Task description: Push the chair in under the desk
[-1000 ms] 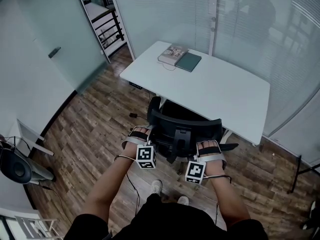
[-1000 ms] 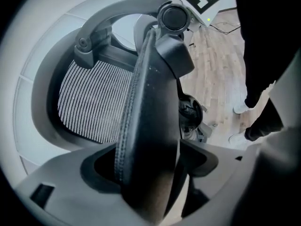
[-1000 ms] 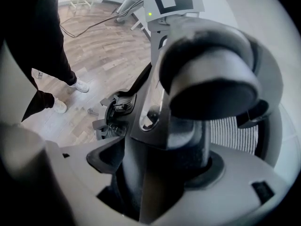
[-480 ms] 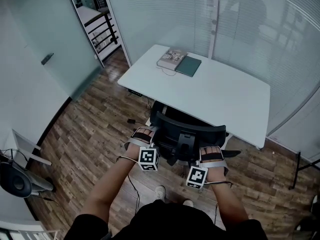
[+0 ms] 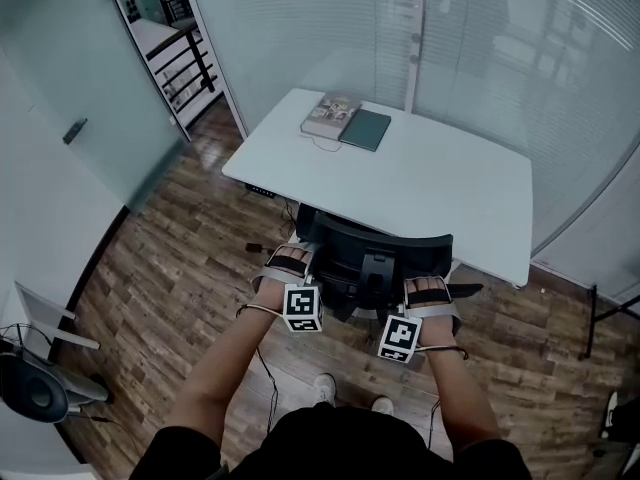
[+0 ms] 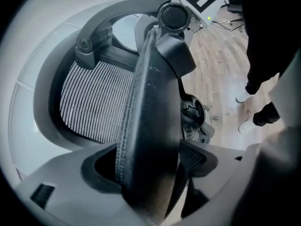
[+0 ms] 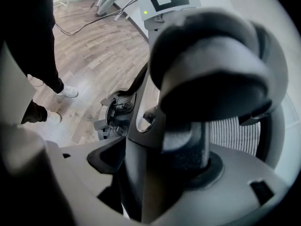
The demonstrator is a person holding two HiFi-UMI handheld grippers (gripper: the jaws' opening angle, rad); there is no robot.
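Observation:
A black mesh-backed office chair (image 5: 372,253) stands at the near edge of the white desk (image 5: 440,183), its seat partly under the top. My left gripper (image 5: 288,264) is shut on the left rim of the backrest (image 6: 150,98), which fills the gap between the jaws of that gripper (image 6: 149,160). My right gripper (image 5: 431,290) holds the right rim. In the right gripper view, the dark backrest frame (image 7: 207,74) sits between the jaws of the gripper (image 7: 160,166), which are closing on it.
A book (image 5: 330,115) and a green notebook (image 5: 365,129) lie at the desk's far corner. Glass walls surround the desk. A cable (image 5: 262,248) trails on the wood floor. The person's shoes (image 5: 325,388) are behind the chair, and a metal stand (image 5: 592,318) is at right.
Both grippers and the chair have moved forward toward the desk. The seat now sits further under the desk top.

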